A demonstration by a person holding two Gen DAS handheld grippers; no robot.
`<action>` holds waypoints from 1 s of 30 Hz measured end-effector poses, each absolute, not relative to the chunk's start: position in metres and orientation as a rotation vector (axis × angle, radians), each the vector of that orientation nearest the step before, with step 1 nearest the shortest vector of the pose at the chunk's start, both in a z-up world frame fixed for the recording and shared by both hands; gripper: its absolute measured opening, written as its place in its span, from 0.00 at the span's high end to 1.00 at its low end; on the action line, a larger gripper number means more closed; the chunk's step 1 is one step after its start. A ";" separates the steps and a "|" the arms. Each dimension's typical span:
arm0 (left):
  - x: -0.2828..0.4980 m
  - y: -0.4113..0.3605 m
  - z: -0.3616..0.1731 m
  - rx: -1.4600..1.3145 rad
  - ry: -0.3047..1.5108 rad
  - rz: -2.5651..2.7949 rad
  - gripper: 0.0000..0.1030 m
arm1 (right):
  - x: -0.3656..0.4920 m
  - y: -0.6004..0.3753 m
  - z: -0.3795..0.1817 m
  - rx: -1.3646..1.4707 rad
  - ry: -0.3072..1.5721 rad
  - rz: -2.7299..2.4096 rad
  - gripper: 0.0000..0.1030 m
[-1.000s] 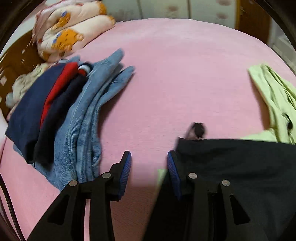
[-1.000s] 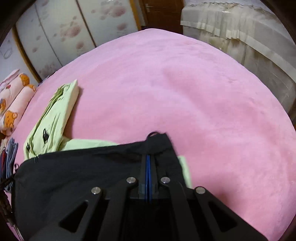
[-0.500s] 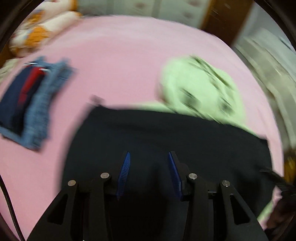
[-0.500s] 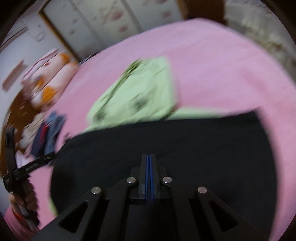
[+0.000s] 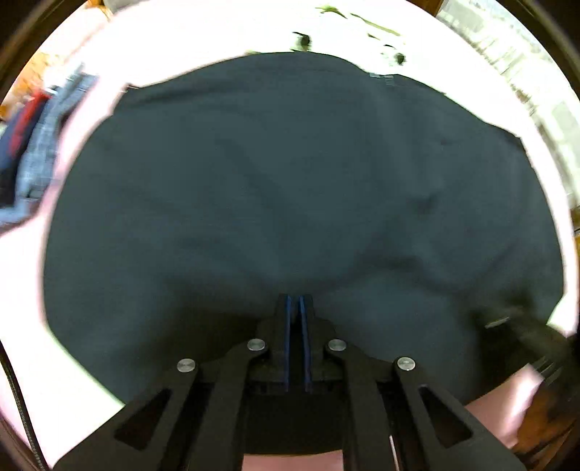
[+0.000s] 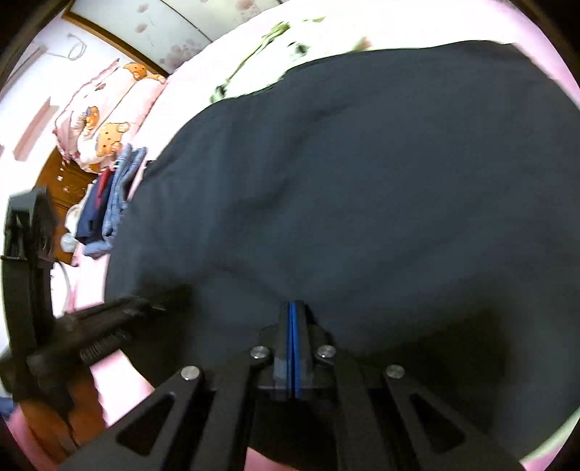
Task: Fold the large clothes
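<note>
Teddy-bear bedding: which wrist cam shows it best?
Right wrist. The folded teddy-bear bedding sits sharp at the upper left, bear prints readable, beyond the folded jeans stack. In the left wrist view it cannot be made out: that far-left corner is blown out and blurred above the dark garment.

Pink bedspread was overexposed, nearly white at far end. Pale cupboard doors with faint floral marks stood behind the bed. Bear-print bedding lay folded near a brown wooden cabinet. White wall at left.
</note>
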State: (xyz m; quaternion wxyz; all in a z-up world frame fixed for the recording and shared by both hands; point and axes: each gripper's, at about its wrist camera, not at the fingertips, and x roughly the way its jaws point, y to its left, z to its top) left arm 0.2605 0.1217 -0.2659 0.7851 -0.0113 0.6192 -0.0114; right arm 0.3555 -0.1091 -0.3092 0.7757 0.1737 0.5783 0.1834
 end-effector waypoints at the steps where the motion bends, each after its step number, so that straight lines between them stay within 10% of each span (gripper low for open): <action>1: 0.256 0.130 -0.264 -0.010 1.328 -0.011 0.95 | 0.352 -0.122 -0.308 0.375 1.247 0.379 1.00; 15: 0.194 0.275 -0.251 0.009 1.341 0.410 0.94 | 0.313 -0.247 -0.270 0.191 1.214 -0.092 1.00; 30: 0.214 0.178 -0.212 -0.033 1.383 0.159 0.93 | 0.318 -0.192 -0.222 0.344 1.290 -0.053 0.98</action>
